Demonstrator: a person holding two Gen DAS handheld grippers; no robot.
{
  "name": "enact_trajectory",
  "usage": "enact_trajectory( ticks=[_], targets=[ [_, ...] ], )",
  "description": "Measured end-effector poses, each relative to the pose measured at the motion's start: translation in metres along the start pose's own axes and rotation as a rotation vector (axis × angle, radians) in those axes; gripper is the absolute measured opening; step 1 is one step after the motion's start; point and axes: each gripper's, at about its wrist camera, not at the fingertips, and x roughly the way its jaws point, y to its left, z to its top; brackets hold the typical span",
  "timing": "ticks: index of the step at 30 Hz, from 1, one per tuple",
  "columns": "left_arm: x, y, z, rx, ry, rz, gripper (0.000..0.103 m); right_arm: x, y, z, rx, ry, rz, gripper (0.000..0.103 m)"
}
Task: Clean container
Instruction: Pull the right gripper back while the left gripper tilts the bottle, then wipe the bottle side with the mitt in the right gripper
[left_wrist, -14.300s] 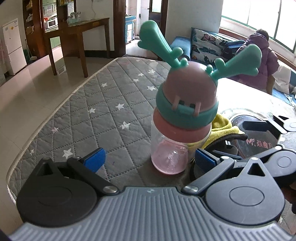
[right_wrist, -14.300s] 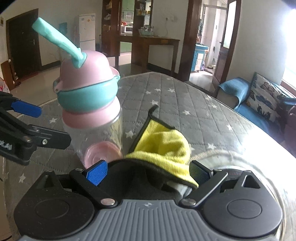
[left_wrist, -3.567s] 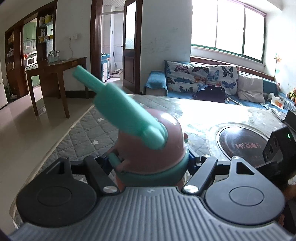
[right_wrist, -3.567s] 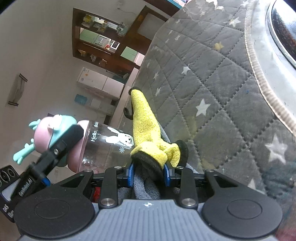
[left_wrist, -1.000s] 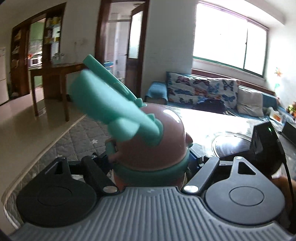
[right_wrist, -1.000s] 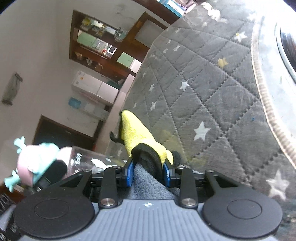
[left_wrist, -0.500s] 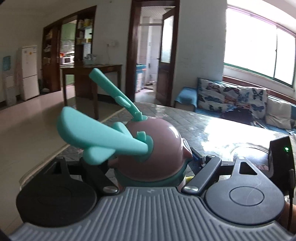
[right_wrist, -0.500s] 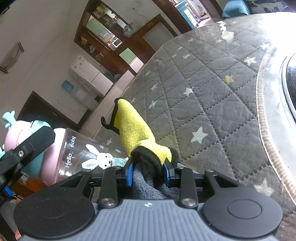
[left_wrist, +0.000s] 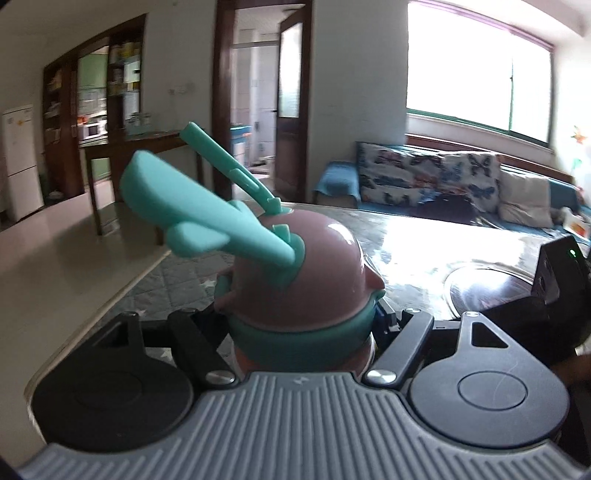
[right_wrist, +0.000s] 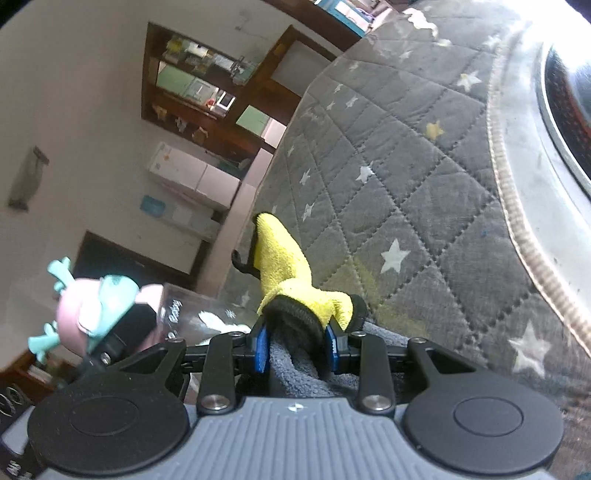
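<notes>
Lifted off the quilted bench (right_wrist: 424, 155) since the start, the baby bottle (left_wrist: 299, 291) sits between the closing left tool (left_wrist: 301, 325) while the right tool (right_wrist: 297, 345) pinches the yellow cloth (right_wrist: 284, 269) (wiping looks unfinished).

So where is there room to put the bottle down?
The grey starry mat is bare between the yellow cloth and the mat's striped edge. Past that edge lies the round black plate, so less room there. It is crowded low down, where the right gripper pinches the cloth and the left gripper's jaws are closing on the bottle.
</notes>
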Motion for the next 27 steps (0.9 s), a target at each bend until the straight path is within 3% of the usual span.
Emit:
enact_trajectory(
  ticks=[11,21,27],
  targets=[
    [0.002,0.026,-0.008,0.02,-0.029,-0.224,0.074,-0.007,-0.003,0.033,0.104,-0.052,0.181,0.029],
    [-0.002,0.018,-0.017,0.117,-0.061,-0.318,0.074,-0.017,0.034,0.054,0.027,-0.077,0.344,0.029],
    [0.001,0.011,-0.02,0.16,-0.07,-0.339,0.074,-0.01,0.048,0.051,-0.018,-0.05,0.376,0.03]
  ],
)
